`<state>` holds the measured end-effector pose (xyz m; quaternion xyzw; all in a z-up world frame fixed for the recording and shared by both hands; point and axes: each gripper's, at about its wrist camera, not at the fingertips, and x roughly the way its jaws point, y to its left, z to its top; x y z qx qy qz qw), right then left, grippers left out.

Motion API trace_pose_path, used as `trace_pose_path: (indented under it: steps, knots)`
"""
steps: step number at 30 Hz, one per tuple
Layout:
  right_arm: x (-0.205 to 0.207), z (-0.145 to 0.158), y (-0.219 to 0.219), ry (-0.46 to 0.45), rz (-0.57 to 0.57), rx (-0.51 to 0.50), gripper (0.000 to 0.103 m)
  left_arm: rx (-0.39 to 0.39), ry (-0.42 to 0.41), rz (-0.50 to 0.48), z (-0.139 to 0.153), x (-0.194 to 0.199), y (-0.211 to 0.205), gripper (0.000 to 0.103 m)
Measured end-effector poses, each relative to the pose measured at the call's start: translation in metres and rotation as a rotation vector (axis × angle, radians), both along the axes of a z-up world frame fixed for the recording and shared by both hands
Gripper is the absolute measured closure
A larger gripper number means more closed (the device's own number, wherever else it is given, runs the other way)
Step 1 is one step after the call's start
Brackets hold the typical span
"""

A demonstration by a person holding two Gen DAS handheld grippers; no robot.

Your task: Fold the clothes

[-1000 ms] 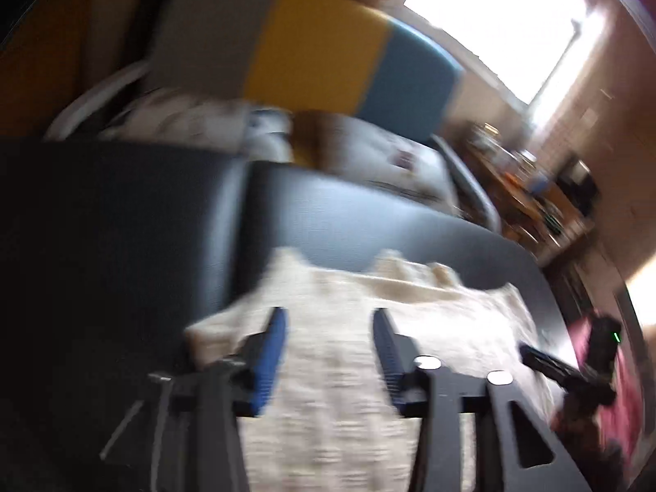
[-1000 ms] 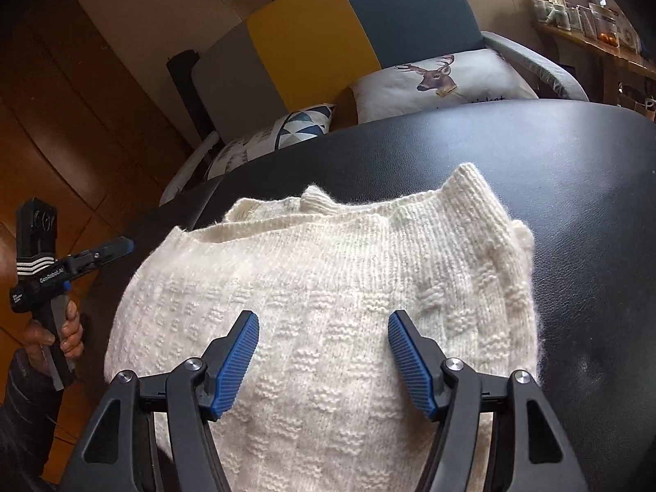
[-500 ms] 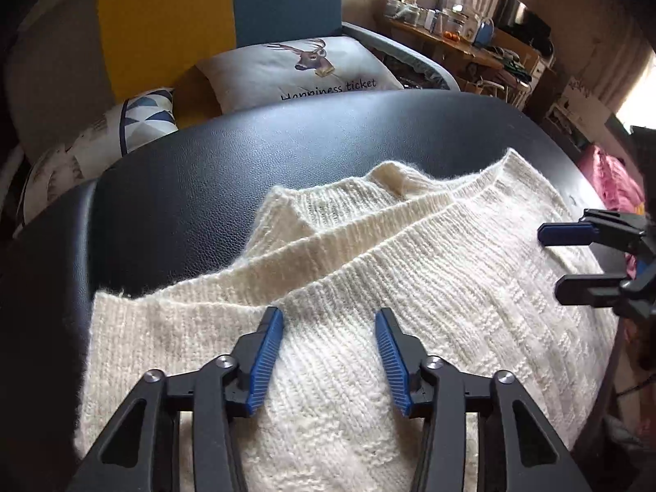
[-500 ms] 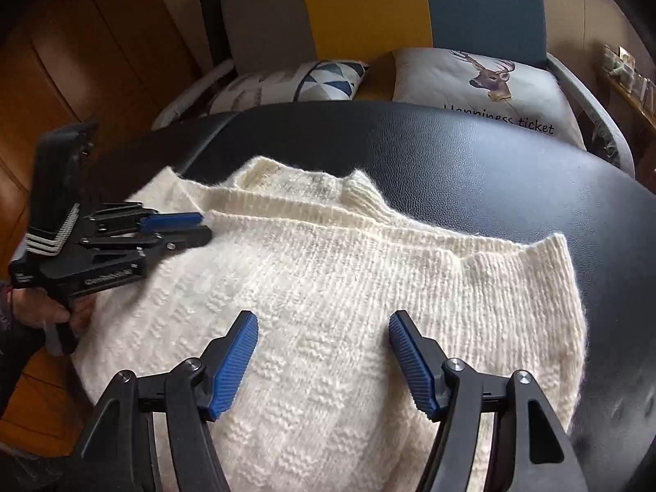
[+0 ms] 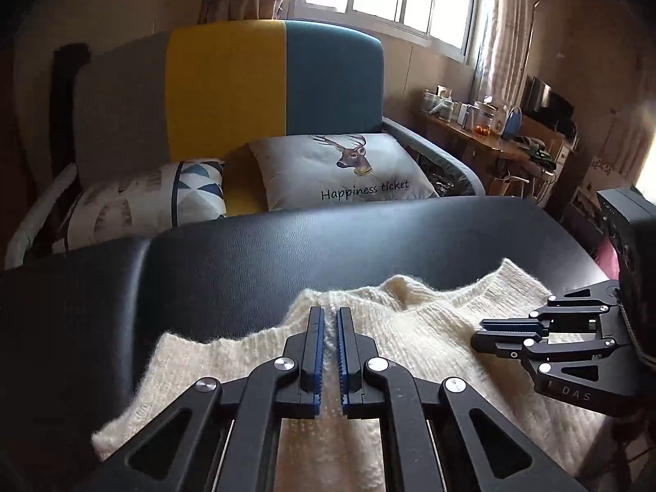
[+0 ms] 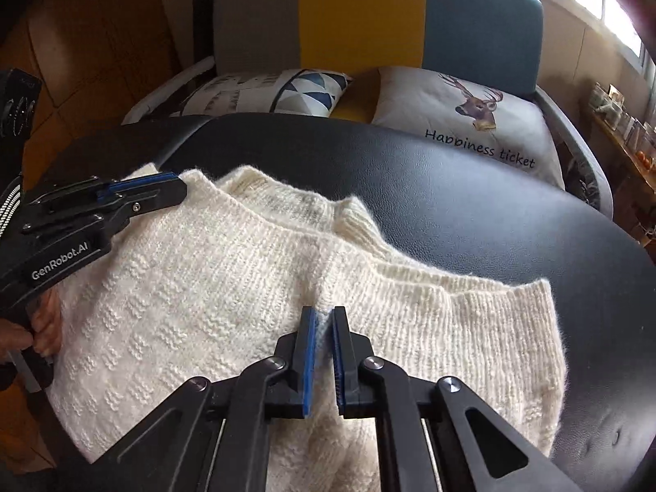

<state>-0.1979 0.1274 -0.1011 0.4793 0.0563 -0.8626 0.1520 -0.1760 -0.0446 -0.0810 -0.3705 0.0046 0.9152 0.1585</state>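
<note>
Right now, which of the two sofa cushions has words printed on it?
The deer cushion, reading "Happiness ticket"; the triangle-patterned cushion beside it shows no words.

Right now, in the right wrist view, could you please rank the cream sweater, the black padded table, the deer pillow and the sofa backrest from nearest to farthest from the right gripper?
1. The cream sweater: pinched between the right gripper fingers.
2. The black padded table: beneath the sweater, stretching ahead.
3. The deer pillow: past the table's far edge, to the right.
4. The sofa backrest: behind the pillow, farthest.
</note>
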Motion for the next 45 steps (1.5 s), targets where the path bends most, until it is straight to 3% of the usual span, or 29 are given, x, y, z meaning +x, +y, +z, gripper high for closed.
trace_pose_path:
  steps: [5, 9, 11, 13, 16, 19, 21, 25, 27, 31, 34, 39, 42, 45]
  knots:
    - [0.001, -0.012, -0.001, 0.065, -0.056, 0.018, 0.096, -0.015, -0.126, 0.030, -0.047, -0.024, 0.001, 0.096]
    - [0.003, 0.000, -0.009, 0.160, -0.072, 0.083, 0.096, 0.014, -0.143, 0.051, -0.049, -0.024, -0.002, 0.094]
    - [-0.008, -0.012, -0.011, 0.107, -0.066, 0.118, 0.096, 0.017, -0.129, 0.061, -0.045, -0.022, -0.003, 0.093]
    - [-0.013, -0.022, -0.009, 0.100, -0.065, 0.101, 0.096, 0.024, -0.139, 0.075, -0.049, -0.024, -0.004, 0.086]
    - [-0.011, -0.020, -0.007, 0.097, -0.063, 0.087, 0.095, 0.056, -0.160, 0.090, -0.053, -0.027, -0.007, 0.085]
    - [-0.002, -0.005, 0.013, 0.068, -0.064, -0.031, 0.090, 0.087, -0.167, 0.108, -0.049, -0.025, -0.012, 0.084]
    - [0.020, 0.010, 0.041, 0.070, -0.062, -0.157, 0.080, 0.099, -0.143, 0.139, -0.039, -0.015, -0.020, 0.076]
    - [0.077, 0.029, 0.111, 0.045, -0.091, -0.345, 0.077, 0.100, -0.064, 0.140, -0.015, 0.019, -0.028, 0.042]
    - [0.106, 0.022, 0.155, -0.018, -0.150, -0.448, 0.072, 0.108, -0.029, 0.104, -0.004, 0.039, -0.026, 0.034]
    - [0.157, -0.008, 0.224, -0.174, -0.239, -0.642, 0.071, 0.149, -0.024, -0.003, 0.006, 0.069, 0.000, 0.022]
    - [0.176, -0.028, 0.243, -0.207, -0.252, -0.726, 0.069, 0.139, -0.048, -0.123, 0.005, 0.081, 0.041, 0.021]
    - [0.166, -0.045, 0.252, -0.174, -0.236, -0.881, 0.068, 0.027, -0.035, -0.313, -0.001, 0.098, 0.119, 0.021]
    - [0.149, -0.051, 0.246, -0.208, -0.150, -0.964, 0.067, -0.046, -0.060, -0.389, -0.013, 0.102, 0.150, 0.021]
    - [0.145, -0.053, 0.239, -0.278, -0.052, -0.962, 0.067, -0.063, -0.129, -0.429, -0.030, 0.103, 0.161, 0.021]
